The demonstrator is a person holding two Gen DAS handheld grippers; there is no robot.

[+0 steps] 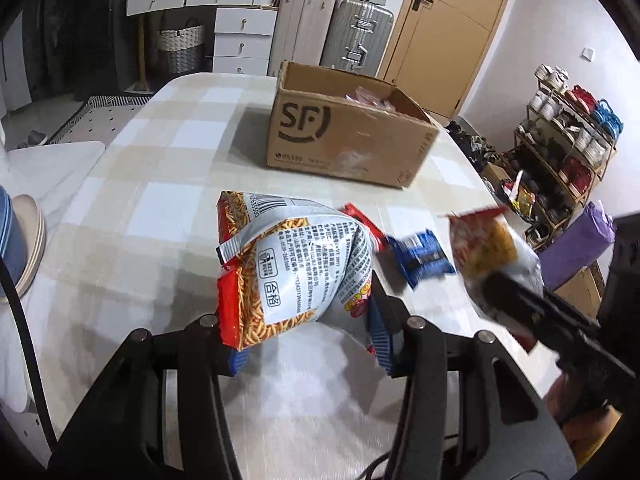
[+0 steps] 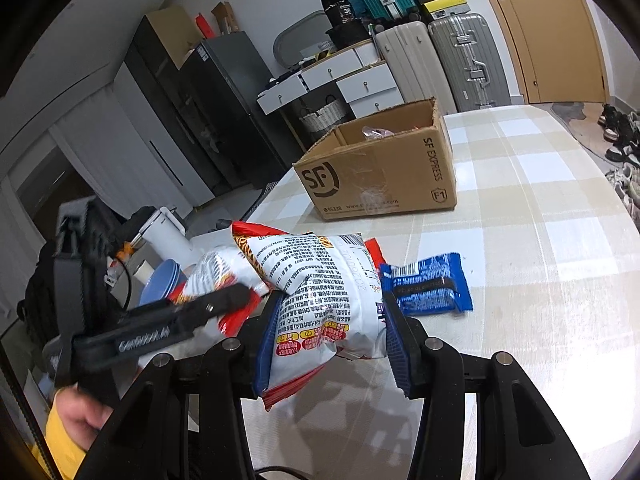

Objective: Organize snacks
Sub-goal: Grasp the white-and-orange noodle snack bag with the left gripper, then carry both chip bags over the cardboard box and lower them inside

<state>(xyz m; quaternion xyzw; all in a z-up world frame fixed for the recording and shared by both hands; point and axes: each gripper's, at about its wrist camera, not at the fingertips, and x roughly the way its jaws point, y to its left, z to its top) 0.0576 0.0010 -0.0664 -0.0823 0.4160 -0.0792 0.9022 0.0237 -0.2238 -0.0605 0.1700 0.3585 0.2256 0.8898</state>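
Note:
My left gripper is shut on a white and orange noodle-snack bag, its blue pads pinching the lower end; the bag hangs above the checked table. To its right, my right gripper holds a red and white snack bag. In the right wrist view that bag sits squeezed between the blue pads of the right gripper, with the left gripper and its bag close on the left. A blue packet and a red packet lie on the table. An open cardboard box stands farther back, with some snacks inside.
Stacked plates and a blue bowl sit off the table's left edge. Beyond the table stand suitcases, white drawers and a shoe rack. A hand in a yellow sleeve holds the left gripper.

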